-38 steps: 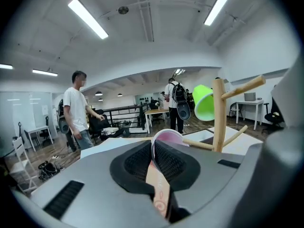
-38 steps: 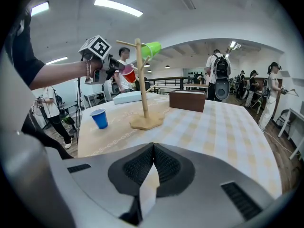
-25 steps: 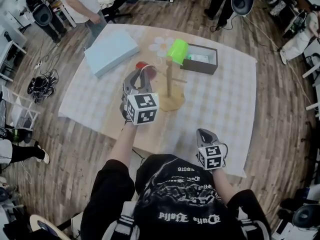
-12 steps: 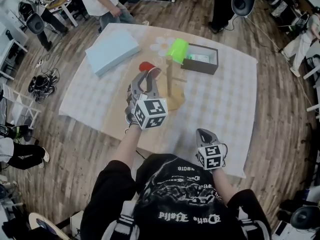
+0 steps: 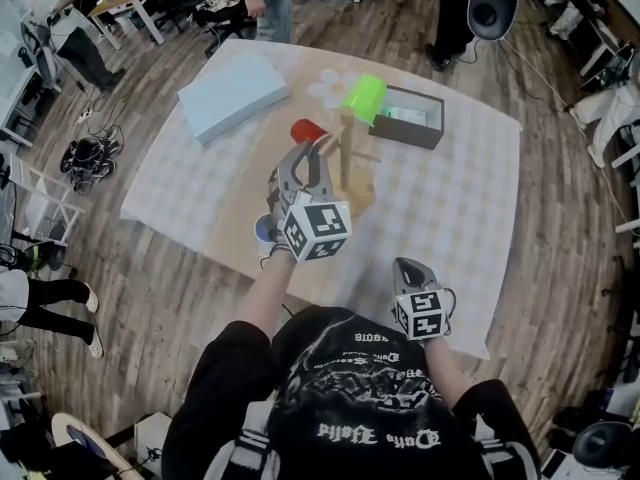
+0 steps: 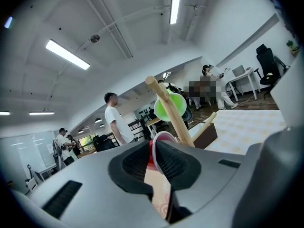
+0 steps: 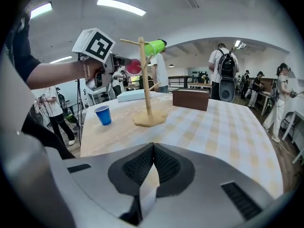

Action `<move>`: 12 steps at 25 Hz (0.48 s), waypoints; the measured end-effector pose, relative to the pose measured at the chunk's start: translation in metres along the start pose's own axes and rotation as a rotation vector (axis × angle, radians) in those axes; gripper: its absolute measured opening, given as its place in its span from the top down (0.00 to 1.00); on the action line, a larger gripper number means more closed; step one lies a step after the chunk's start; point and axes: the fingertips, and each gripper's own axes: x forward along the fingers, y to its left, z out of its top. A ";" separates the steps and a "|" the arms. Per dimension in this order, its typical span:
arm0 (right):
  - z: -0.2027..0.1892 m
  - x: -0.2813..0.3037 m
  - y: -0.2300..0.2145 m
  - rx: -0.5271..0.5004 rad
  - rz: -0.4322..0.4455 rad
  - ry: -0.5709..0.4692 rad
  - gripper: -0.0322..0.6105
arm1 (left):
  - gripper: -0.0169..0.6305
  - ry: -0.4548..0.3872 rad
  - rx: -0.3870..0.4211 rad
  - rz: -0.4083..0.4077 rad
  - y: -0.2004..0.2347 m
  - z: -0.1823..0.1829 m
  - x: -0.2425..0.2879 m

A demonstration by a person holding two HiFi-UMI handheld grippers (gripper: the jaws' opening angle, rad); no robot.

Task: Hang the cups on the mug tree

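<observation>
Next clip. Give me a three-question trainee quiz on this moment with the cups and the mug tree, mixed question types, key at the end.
1. Which colour of cup already hangs on the mug tree? A red, B green, C blue.
2. True or false: the blue cup stands upright on the table.
3. Fill in: the left claw has the rim of the ____ cup between its jaws.
Key: 1 B, the green cup. 2 True. 3 red: it is the red cup; those jaws have just been opening slightly, with the rim between them.
</observation>
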 end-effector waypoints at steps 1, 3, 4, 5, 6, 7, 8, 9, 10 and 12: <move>-0.001 0.000 0.001 -0.010 0.003 0.003 0.94 | 0.90 -0.002 -0.002 0.001 -0.001 0.000 -0.001; -0.002 0.001 0.005 -0.025 0.010 0.009 0.94 | 0.90 -0.004 0.000 0.002 -0.004 0.001 -0.002; -0.003 0.001 0.006 -0.029 0.014 0.010 0.94 | 0.90 -0.005 0.003 0.000 -0.006 0.001 -0.003; -0.003 0.001 0.007 -0.031 0.017 0.009 0.94 | 0.90 -0.006 0.006 -0.004 -0.008 0.001 -0.004; -0.003 0.001 0.007 -0.033 0.019 0.008 0.94 | 0.90 -0.006 0.007 -0.009 -0.010 0.000 -0.005; -0.002 0.001 0.008 -0.036 0.021 0.008 0.94 | 0.90 -0.005 0.004 -0.015 -0.011 0.000 -0.006; -0.002 0.001 0.009 -0.042 0.022 0.008 0.94 | 0.89 -0.002 -0.001 -0.021 -0.013 -0.002 -0.006; -0.002 0.000 0.010 -0.049 0.024 0.010 0.94 | 0.89 0.004 -0.006 -0.026 -0.015 -0.003 -0.007; -0.003 0.000 0.011 -0.057 0.026 0.012 0.94 | 0.89 0.010 -0.012 -0.033 -0.017 -0.006 -0.008; -0.004 0.000 0.013 -0.073 0.030 0.015 0.94 | 0.89 0.024 -0.025 -0.045 -0.021 -0.009 -0.009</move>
